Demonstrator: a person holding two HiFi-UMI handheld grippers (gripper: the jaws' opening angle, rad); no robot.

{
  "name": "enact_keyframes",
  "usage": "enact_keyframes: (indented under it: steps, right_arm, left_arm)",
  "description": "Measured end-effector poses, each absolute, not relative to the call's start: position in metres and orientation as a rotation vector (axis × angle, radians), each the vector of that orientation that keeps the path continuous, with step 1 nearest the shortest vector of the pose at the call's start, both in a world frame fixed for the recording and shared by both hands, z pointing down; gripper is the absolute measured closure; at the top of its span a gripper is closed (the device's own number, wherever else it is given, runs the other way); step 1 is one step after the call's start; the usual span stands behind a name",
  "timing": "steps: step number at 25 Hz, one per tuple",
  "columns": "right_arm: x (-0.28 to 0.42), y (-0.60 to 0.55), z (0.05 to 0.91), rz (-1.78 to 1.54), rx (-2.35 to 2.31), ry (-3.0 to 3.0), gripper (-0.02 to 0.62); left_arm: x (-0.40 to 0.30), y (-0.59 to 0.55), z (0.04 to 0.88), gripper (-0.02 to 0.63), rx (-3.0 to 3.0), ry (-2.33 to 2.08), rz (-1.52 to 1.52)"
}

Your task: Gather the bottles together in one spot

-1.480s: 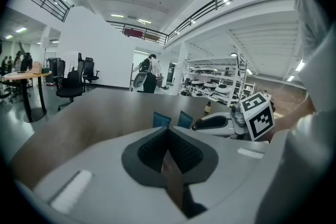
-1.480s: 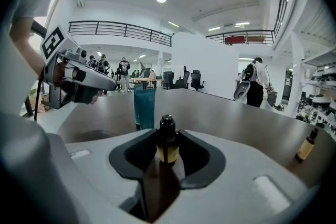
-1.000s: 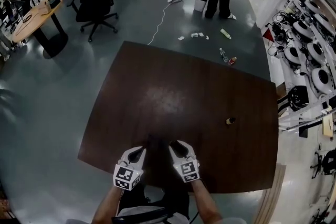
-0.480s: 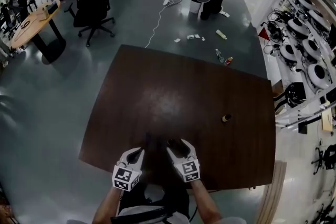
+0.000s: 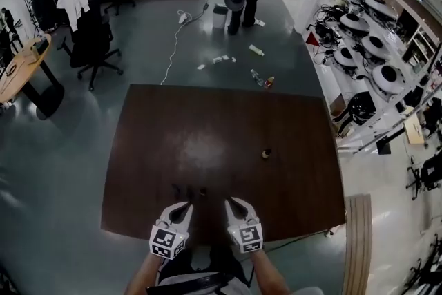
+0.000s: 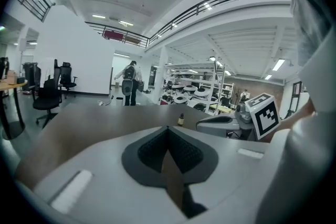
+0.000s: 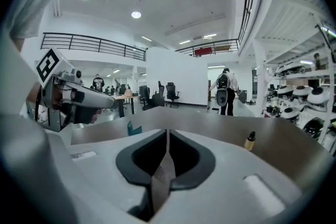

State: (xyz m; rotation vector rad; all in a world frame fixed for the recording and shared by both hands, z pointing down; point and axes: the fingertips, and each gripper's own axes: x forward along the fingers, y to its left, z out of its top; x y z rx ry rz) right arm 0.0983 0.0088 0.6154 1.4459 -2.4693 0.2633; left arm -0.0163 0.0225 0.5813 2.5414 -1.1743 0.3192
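Left tool (image 5: 185, 209): jaws together, empty. Right tool (image 5: 232, 206): jaws just closing, now together, nothing between. Both over counter (image 5: 152, 148) front edge. Bottle (image 5: 265, 154) upright, well apart, right of centre. Step, likely: fetch it. Next calls for: reach forward, open, clamp bottle.

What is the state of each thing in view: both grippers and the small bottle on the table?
left gripper: shut, fingers together, nothing between them.
right gripper: shut, fingers have just been closing, nothing between them.
small bottle: upright on the table, dark cap on, apart from both grippers.
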Motion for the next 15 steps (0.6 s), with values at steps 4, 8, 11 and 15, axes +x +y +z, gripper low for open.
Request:
enact_keyframes:
  steps: [4,8,11,15]
  right_arm:
    - [0.129,0.018,0.6,0.244,1.559,-2.424,0.594]
    - [0.165,0.023,0.589,0.249,1.689,-2.354,0.594]
    - [0.198,0.03,0.593,0.279,1.753,-2.304,0.594]
    - [0.235,0.033,0.594,0.315,1.824,-2.268,0.594]
  left_arm:
    - [0.019,0.023,0.57,0.604,2.6,-1.067,0.308]
    - [0.051,0.022,0.564,0.604,2.65,-0.971,0.3]
    - [0.08,0.022,0.563,0.604,2.681,-0.917,0.305]
    - [0.115,0.018,0.557,0.604,2.715,-0.875,0.294]
